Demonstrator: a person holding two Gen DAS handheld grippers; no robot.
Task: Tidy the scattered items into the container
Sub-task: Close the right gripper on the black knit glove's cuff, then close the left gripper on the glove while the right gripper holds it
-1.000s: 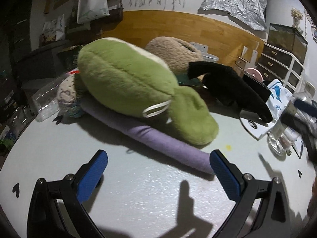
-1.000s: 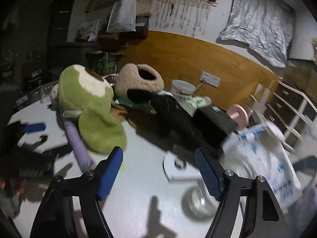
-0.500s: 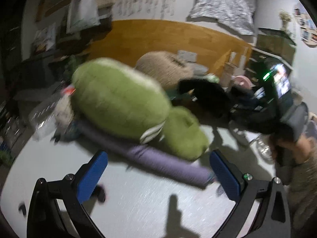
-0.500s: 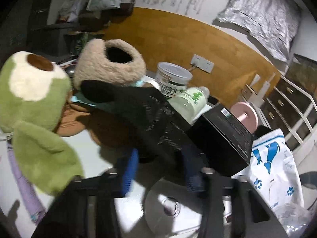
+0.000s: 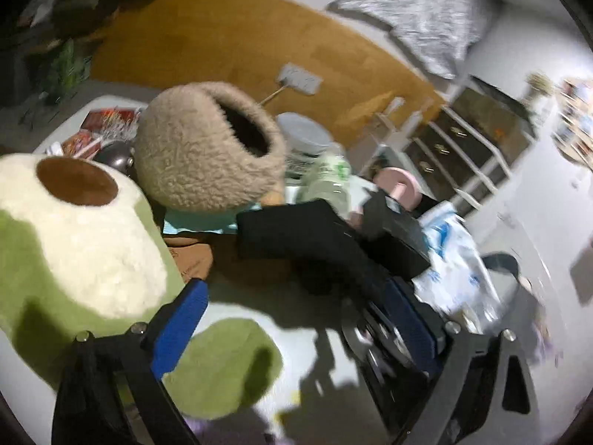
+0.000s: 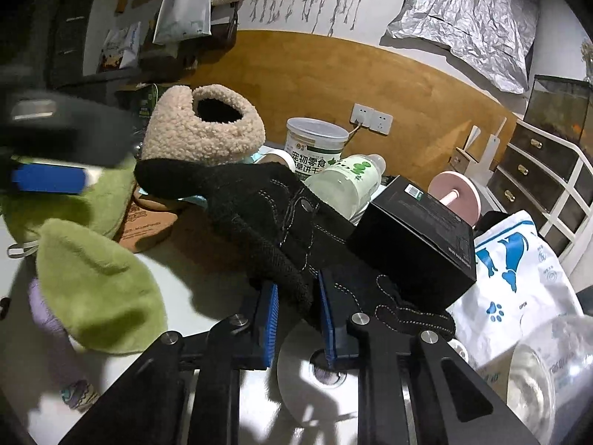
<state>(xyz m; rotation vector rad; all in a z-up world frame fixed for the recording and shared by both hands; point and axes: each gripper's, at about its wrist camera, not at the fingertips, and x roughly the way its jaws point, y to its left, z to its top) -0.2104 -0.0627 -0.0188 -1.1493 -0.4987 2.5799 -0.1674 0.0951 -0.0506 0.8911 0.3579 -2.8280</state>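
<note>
My right gripper (image 6: 296,298) is shut on the cuff end of a black stitched glove (image 6: 259,207), which lies across the clutter on the table. The glove also shows in the left wrist view (image 5: 307,237). My left gripper (image 5: 296,319) is open and empty, above a green avocado plush (image 5: 74,244); its left finger hangs over the plush. A beige fleece pouch (image 6: 204,129) with a round opening stands behind the glove. The left gripper shows blurred at the left of the right wrist view (image 6: 48,178).
A black box (image 6: 415,244), a clear bottle with a green label (image 6: 348,181), a white tub (image 6: 315,142), a pink spool (image 6: 456,193), a blue-printed white bag (image 6: 519,282), a white disc (image 6: 315,374), a glass jar (image 6: 548,371) and a purple roll (image 6: 52,326) crowd the white table.
My right gripper has closed on the black glove. My left gripper has swung right and forward over the green plush, toward the pouch and glove.
</note>
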